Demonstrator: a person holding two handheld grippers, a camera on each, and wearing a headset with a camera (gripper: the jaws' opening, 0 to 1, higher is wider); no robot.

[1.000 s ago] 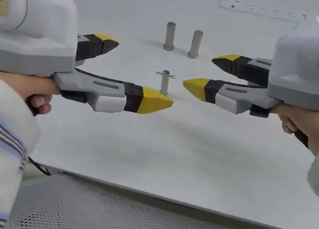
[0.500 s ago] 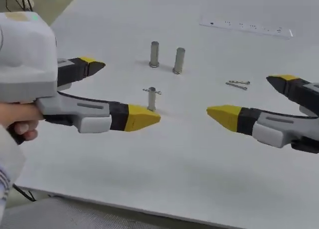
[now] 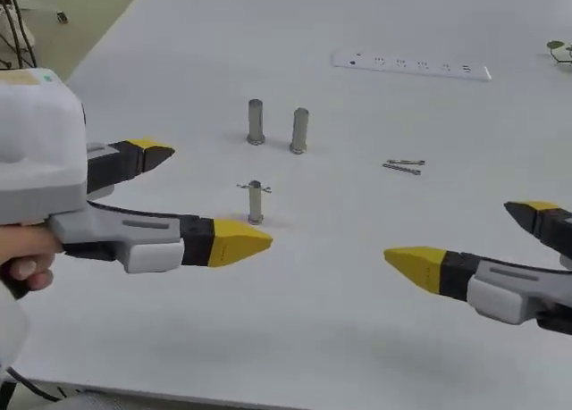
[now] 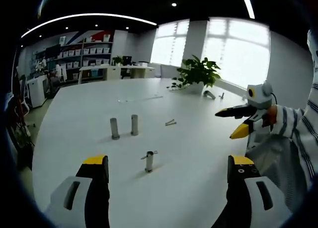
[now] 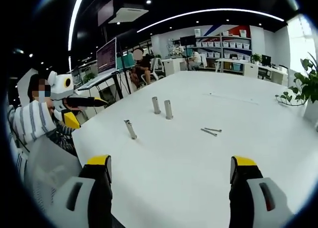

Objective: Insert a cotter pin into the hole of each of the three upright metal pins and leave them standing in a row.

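Three upright metal pins stand on the white table. Two bare ones [image 3: 256, 121] [image 3: 299, 130] are side by side at the back. A nearer pin [image 3: 256, 203] has a cotter pin [image 3: 253, 188] through its top. Two loose cotter pins [image 3: 404, 166] lie to the right. My left gripper [image 3: 206, 196] is open, its lower tip just in front of the pinned one. My right gripper [image 3: 458, 233] is open too, well off to the right. The left gripper view shows the pinned pin [image 4: 149, 161] ahead between the jaws. In the right gripper view it [image 5: 130, 129] sits far left.
A white power strip [image 3: 411, 67] lies at the back of the table. Potted plants [image 4: 196, 74] stand at the table's far end. The table's near edge runs along the bottom of the head view. People sit at desks [image 5: 141, 64] beyond the table.
My right gripper has drawn back from the pinned pin toward the right and nearer me. The left gripper has eased back slightly. The head camera has tilted, which brings the loose cotter pins into view.
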